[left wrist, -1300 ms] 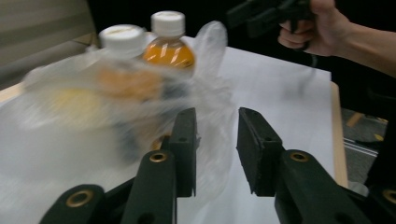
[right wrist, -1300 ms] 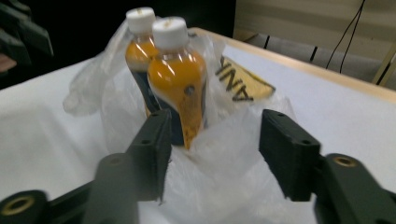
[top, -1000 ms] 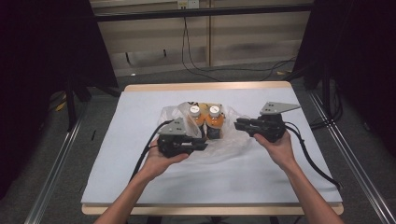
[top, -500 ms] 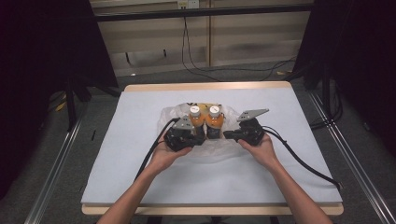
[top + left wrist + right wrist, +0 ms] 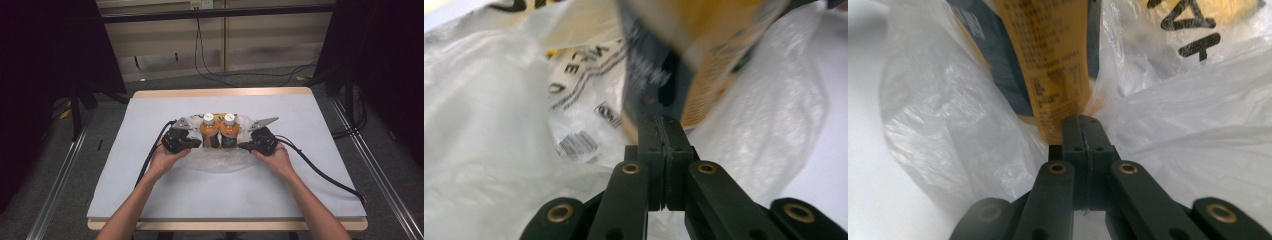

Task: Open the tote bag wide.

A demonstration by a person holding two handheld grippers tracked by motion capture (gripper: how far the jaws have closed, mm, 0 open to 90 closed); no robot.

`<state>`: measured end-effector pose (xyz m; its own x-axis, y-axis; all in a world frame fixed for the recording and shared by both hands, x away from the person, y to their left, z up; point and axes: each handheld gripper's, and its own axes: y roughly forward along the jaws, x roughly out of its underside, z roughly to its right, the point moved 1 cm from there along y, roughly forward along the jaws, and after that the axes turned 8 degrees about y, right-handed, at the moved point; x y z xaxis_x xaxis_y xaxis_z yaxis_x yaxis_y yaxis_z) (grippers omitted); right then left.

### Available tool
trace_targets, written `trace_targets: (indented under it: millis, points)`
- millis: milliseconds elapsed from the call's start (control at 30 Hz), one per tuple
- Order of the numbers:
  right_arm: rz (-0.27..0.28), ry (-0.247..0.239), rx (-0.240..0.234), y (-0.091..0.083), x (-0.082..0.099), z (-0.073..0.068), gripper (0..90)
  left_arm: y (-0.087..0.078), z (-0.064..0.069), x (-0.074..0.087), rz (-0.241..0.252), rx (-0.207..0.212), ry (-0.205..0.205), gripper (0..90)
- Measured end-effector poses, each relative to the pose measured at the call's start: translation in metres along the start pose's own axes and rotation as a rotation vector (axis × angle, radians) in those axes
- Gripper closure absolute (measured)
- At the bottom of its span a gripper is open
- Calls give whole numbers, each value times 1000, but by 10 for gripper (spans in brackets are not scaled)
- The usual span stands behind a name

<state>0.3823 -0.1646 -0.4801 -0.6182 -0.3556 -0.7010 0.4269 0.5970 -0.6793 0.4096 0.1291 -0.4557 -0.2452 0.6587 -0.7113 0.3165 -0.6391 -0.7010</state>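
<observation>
Two orange bottles with white caps, one on the left (image 5: 209,131) and one on the right (image 5: 229,131), stand side by side on a crumpled clear plastic bag (image 5: 220,161) at mid-table. My left gripper (image 5: 197,144) rests at the left bottle's base, and my right gripper (image 5: 242,146) at the right bottle's base. In the left gripper view the jaws of the left gripper (image 5: 662,122) are pressed shut, tips against a blurred bottle (image 5: 694,50) and bag film (image 5: 484,125). The right gripper (image 5: 1083,122) is likewise shut against a bottle's label (image 5: 1048,65) and bag (image 5: 1188,125). I see no film between either pair.
A white sheet (image 5: 300,190) covers the wooden table. Black cables (image 5: 320,172) trail from both grippers across it toward the front corners. Dark curtains and metal floor rails (image 5: 55,200) flank the table.
Both grippers have moved inward and slightly away from the person, from apart at the bag's sides to the bases of the two bottles. The bottles have stayed upright.
</observation>
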Motion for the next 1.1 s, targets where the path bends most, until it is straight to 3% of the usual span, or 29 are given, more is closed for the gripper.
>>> trace_targets:
  millis: [167, 233, 267, 300, 400, 433, 467, 500, 533, 567, 700, 767, 800, 833, 867, 1033, 1100]
  points:
    - [-78, -47, 42, 6, 1, 3, 900, 15, -9, 10, -70, -12, -12, 892]
    - [-95, -71, 47, 6, 0, 4, 900, 17, -12, 13, -126, -9, 31, 892]
    - [-108, -92, 60, 5, -1, 5, 900, 17, -13, 14, -134, -2, 29, 892]
    - [-127, -109, 75, 4, -2, 6, 900, 20, -12, 16, -107, -12, -19, 892]
    - [-197, -168, 121, -3, -3, 9, 900, 15, -18, 19, -144, -33, 17, 896]
    - [-226, -189, 138, -6, -3, 11, 900, 14, -20, 21, -149, -50, 14, 899]
    - [-251, -212, 159, -8, -3, 12, 900, 14, -20, 23, -121, -60, -21, 900]
    - [-273, -221, 166, -11, -3, 13, 900, 10, -25, 25, -154, -61, 4, 900]
    - [-291, -216, 175, -13, -3, 14, 900, 10, -26, 27, -124, -83, -31, 900]
    - [-303, -224, 178, -15, -2, 15, 900, 7, -31, 30, -134, -105, -24, 900]
    - [-359, -254, 192, -22, -1, 21, 900, 0, -39, 38, -143, -119, -29, 900]
    - [-371, -258, 209, -25, 0, 26, 900, -3, -43, 39, -168, -115, -10, 900]
    - [-373, -261, 216, -27, 1, 28, 900, -6, -44, 38, -206, -114, 34, 900]
    - [-374, -257, 231, -28, 2, 30, 900, -6, -43, 38, -206, -106, 31, 900]
    - [-373, -233, 236, -30, 3, 31, 900, -6, -41, 38, -213, -123, 46, 900]
    - [-351, -233, 248, -36, 9, 36, 900, -14, -35, 41, -265, -90, 98, 900]
    - [-367, -236, 240, -40, 12, 37, 900, -17, -31, 43, -277, -91, 116, 900]
